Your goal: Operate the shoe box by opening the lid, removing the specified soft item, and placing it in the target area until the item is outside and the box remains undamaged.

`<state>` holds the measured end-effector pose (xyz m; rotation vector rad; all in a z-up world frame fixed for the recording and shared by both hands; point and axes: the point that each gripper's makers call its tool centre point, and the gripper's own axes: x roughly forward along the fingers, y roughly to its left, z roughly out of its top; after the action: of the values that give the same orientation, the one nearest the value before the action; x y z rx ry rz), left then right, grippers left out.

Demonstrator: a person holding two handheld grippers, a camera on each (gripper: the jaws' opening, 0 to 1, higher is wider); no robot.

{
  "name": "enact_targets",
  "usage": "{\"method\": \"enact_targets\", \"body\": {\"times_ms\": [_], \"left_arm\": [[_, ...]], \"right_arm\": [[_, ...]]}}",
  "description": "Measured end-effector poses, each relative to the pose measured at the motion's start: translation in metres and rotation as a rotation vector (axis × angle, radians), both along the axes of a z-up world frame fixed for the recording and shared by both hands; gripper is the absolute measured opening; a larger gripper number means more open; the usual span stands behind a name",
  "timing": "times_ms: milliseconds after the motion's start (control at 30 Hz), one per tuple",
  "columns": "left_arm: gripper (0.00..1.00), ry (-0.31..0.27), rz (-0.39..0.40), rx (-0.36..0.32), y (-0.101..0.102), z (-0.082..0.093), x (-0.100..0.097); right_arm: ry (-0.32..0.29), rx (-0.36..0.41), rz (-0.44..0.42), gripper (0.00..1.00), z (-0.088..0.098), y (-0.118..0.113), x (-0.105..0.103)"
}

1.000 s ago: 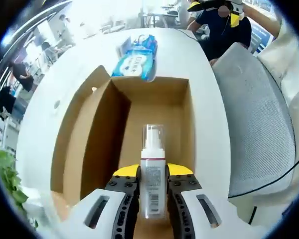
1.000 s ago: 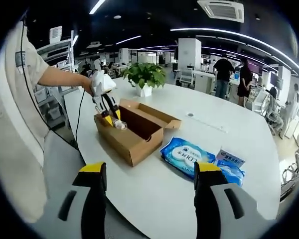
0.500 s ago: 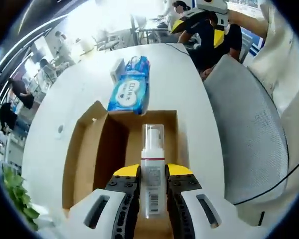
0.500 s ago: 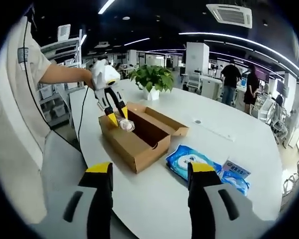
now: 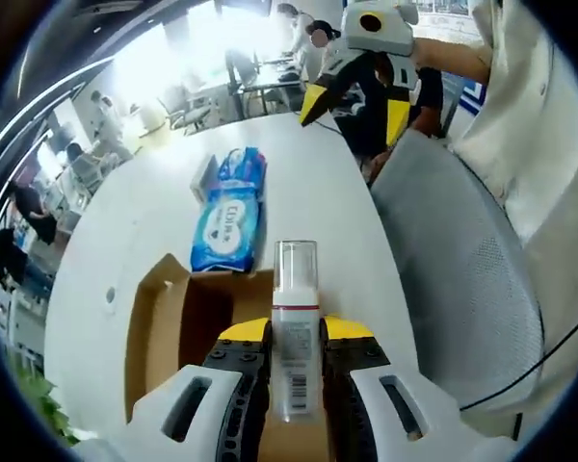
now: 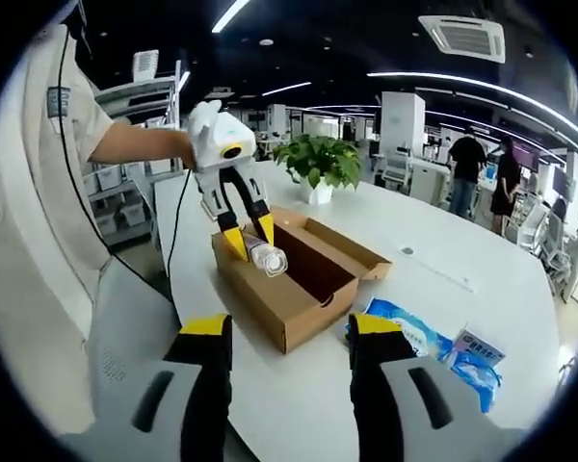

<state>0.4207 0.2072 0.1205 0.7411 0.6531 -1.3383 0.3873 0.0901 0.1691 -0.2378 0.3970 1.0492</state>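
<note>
Left gripper view: left gripper (image 5: 296, 371) at 6 o'clock, yellow-tipped black jaws clamped on a clear plastic pump bottle (image 5: 295, 327). Bottle's long axis runs along the jaws, capped end pointing to 12 o'clock, barcode label facing the camera, red band under the clear cap. Below and behind it sits the shoe box (image 5: 173, 318), plain brown cardboard, rectangular, lid flap folded open toward 9 o'clock, inside looks bare. Bottle is held above the box's near end, not touching it. Past the box at 11 o'clock lies a blue soft wipes pack (image 5: 227, 217), glossy wrap, with a smaller blue pack just beyond it. All on a smooth white round-edged table (image 5: 308, 183). Grey mesh chair (image 5: 458, 269) at 3 o'clock beside the table edge. Right gripper (image 5: 366, 58) comes in at 1 o'clock, white body, yellow tips spread apart with nothing between them.

Right gripper view: own jaws at 6 o'clock, wide apart. Left gripper (image 6: 255, 241) at 11 o'clock holds the bottle (image 6: 268, 256) tilted, cap end pointing down toward 4 o'clock, over the box's (image 6: 299, 289) near corner. Wipes pack (image 6: 409, 337) at 4 o'clock, near the box but apart. Potted green plant (image 6: 320, 166) farther along the table. Room is a large open office with dark ceiling, strip lights, a ceiling vent, shelving at 10 o'clock, and people standing at 2 o'clock.
</note>
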Motion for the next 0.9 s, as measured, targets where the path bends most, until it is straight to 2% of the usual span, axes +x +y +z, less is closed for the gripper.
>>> {"method": "enact_targets", "body": {"times_ms": [467, 700, 900], "left_arm": [[0.17, 0.001, -0.14, -0.055, -0.033, 0.019, -0.028], [0.17, 0.001, -0.226, -0.084, -0.048, 0.028, -0.044], [0.17, -0.007, -0.264, -0.108, -0.056, 0.032, -0.049]], "right_arm": [[-0.005, 0.028, 0.076, 0.33, 0.004, 0.025, -0.01], [-0.02, 0.03, 0.145, 0.29, 0.008, 0.04, -0.021], [-0.035, 0.019, 0.178, 0.25, 0.009, 0.047, -0.024]]}}
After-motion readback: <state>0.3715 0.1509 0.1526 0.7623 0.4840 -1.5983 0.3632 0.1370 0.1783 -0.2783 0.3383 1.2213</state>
